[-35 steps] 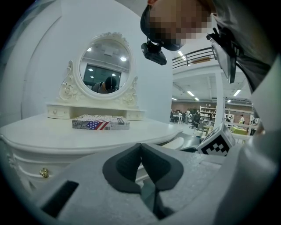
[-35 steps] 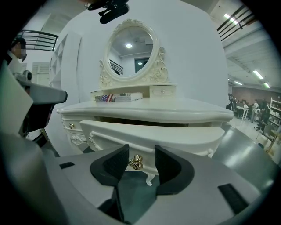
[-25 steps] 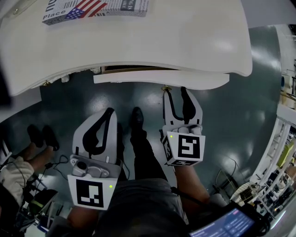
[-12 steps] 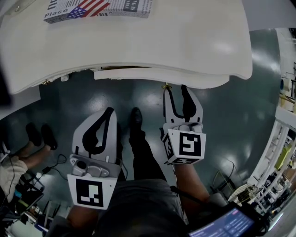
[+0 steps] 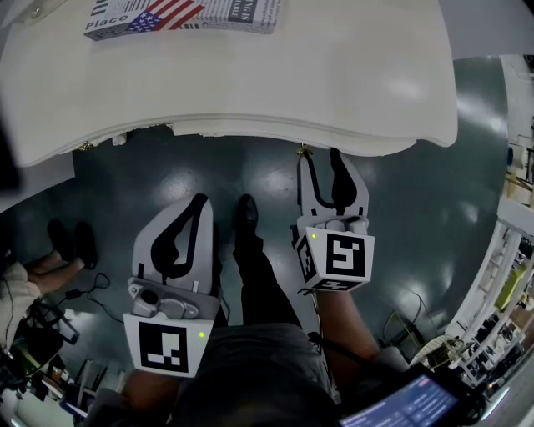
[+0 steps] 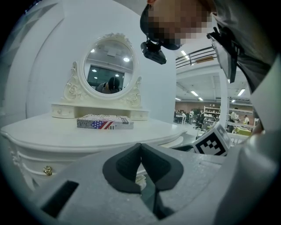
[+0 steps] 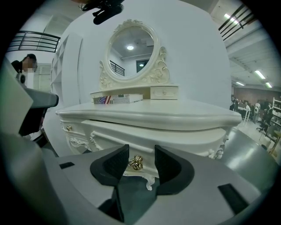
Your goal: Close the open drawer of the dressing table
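The white dressing table (image 5: 250, 75) fills the top of the head view. Only a thin lip of its drawer front (image 5: 250, 131) shows beneath the tabletop edge. In the right gripper view the drawer front (image 7: 131, 134) stands almost flush with the table. My right gripper (image 5: 318, 160) (image 7: 141, 153) is open, and the brass drawer knob (image 7: 136, 162) (image 5: 302, 151) sits between its jaws, apart from both pads. Lower left, my left gripper (image 5: 198, 204) (image 6: 140, 147) hangs back from the table, shut on nothing.
A flag-printed box (image 5: 179, 15) (image 6: 105, 122) lies on the tabletop before an oval mirror (image 6: 108, 66) (image 7: 132, 52). A second brass knob (image 6: 47, 170) marks the table's left drawer. My legs and shoe (image 5: 246, 217) stand on the dark floor between the grippers. Another person's feet (image 5: 71, 242) are at left.
The drawer has slid in under the tabletop, from clearly sticking out to almost flush. My right gripper moved forward with it, at the knob. The left gripper stayed put.
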Tool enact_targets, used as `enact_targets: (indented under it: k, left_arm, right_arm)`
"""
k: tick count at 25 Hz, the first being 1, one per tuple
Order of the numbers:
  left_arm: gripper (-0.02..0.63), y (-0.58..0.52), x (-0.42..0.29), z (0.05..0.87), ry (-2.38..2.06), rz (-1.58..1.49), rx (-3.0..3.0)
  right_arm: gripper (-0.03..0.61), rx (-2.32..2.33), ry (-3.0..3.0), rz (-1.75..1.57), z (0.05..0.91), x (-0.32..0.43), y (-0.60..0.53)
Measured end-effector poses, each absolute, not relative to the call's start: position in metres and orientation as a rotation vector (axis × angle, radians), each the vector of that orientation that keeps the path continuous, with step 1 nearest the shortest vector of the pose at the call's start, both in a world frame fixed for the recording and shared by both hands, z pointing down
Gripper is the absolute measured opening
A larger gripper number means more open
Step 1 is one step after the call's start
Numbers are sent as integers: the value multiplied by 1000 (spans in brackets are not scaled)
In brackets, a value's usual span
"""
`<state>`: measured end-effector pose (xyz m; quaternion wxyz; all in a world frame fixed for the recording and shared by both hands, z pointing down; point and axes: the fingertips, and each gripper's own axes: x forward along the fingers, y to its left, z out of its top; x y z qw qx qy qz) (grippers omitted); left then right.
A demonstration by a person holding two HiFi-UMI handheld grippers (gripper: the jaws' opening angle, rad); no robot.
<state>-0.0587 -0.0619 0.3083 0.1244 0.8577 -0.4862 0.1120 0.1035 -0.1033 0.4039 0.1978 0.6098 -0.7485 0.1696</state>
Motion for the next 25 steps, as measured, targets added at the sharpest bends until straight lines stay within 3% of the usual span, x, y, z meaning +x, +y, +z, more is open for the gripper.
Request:
enact_targets:
  k: [25]
  left_arm:
    - [15, -56, -60, 306, -1453, 329, 2480]
  right_arm:
    - [169, 1713, -2128, 437, 402, 103, -125]
